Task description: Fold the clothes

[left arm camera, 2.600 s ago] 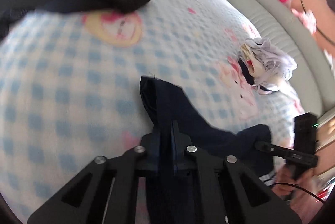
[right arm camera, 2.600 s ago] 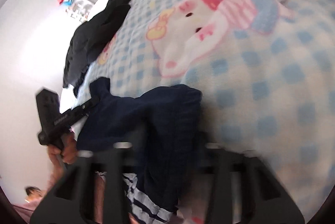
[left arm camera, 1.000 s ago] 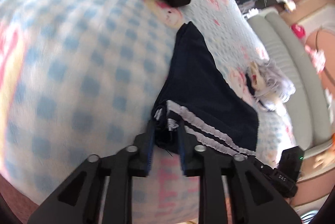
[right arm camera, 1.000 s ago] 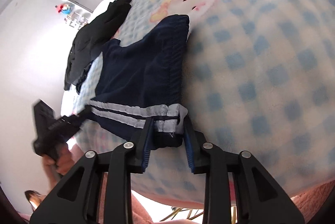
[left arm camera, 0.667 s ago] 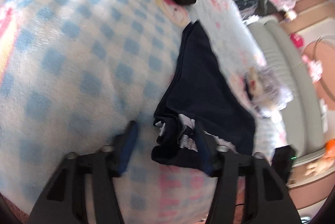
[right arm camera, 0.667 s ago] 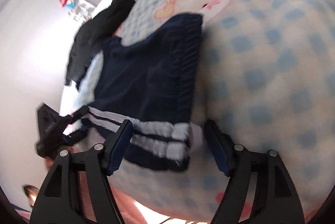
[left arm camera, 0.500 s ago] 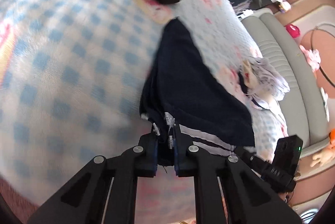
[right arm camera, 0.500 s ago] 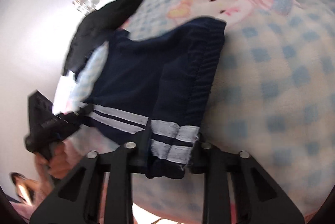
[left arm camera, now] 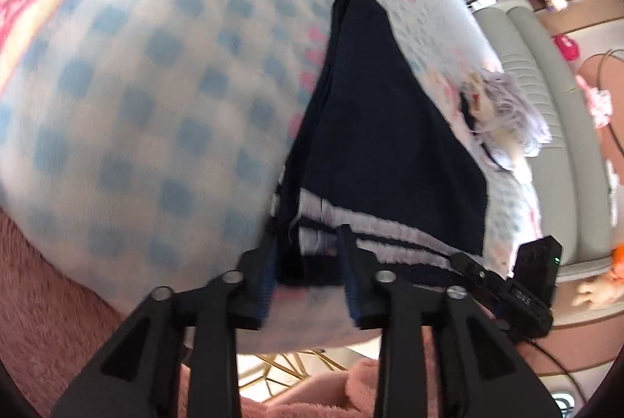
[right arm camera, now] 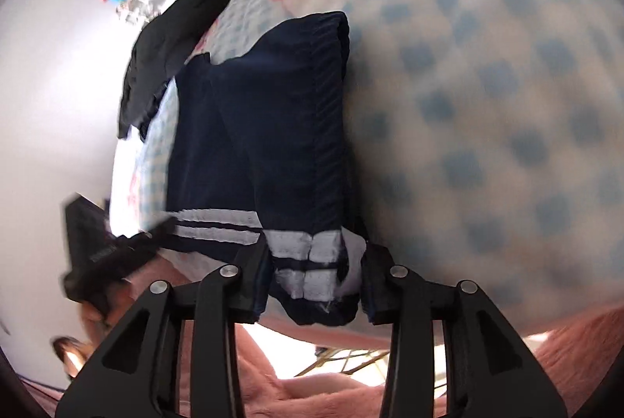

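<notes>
A pair of navy shorts (left arm camera: 386, 129) with two white stripes along the hem lies spread flat on the blue-and-white checked blanket (left arm camera: 136, 98), its hem at the near edge of the bed. My left gripper (left arm camera: 308, 262) is open, its jaws standing on either side of the left hem corner. In the right wrist view the same shorts (right arm camera: 269, 129) lie flat, and my right gripper (right arm camera: 316, 285) is open around the right hem corner. The right gripper also shows in the left wrist view (left arm camera: 518, 289), and the left one in the right wrist view (right arm camera: 105, 254).
A black garment (right arm camera: 175, 31) lies crumpled at the far side of the bed. A white and lilac garment (left arm camera: 503, 109) lies by the grey sofa (left arm camera: 553, 82). Pink fleece (right arm camera: 351, 394) shows below the bed edge.
Both grippers pulled the shorts out flat toward the near bed edge, then opened and let go of the hem corners.
</notes>
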Action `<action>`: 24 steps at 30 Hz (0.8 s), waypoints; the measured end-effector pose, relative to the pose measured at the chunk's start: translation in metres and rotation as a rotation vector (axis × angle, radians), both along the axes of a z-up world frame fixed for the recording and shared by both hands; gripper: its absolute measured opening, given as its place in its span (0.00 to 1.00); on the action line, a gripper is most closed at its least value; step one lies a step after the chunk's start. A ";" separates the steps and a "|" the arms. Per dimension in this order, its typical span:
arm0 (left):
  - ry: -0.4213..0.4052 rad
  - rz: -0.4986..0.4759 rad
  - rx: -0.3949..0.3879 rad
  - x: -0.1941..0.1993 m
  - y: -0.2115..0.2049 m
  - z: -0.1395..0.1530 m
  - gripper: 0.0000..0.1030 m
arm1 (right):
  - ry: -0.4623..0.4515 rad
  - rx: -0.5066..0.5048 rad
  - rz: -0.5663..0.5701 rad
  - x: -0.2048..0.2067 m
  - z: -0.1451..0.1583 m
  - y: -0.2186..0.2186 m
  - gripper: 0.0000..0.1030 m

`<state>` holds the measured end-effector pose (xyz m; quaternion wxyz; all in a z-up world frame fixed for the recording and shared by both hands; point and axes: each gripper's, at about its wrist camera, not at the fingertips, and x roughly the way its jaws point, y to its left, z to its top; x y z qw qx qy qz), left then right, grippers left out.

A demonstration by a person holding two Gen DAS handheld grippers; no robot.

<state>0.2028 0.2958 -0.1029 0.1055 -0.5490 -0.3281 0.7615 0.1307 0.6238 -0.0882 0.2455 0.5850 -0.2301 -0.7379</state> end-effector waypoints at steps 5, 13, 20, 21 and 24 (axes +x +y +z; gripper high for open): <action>0.020 -0.018 -0.058 0.010 0.002 0.007 0.23 | 0.069 0.095 0.061 0.002 0.021 -0.006 0.37; 0.072 -0.058 -0.050 0.011 0.003 0.023 0.22 | 0.120 0.121 0.124 0.003 0.035 -0.014 0.31; 0.082 -0.088 -0.072 -0.006 0.015 0.021 0.10 | 0.119 0.071 0.155 0.002 0.032 -0.015 0.24; 0.107 -0.086 -0.072 -0.010 0.014 0.029 0.10 | 0.131 0.050 0.151 -0.002 0.037 -0.014 0.22; 0.185 -0.074 -0.072 -0.023 0.010 0.055 0.10 | 0.174 0.012 0.141 -0.019 0.054 -0.014 0.20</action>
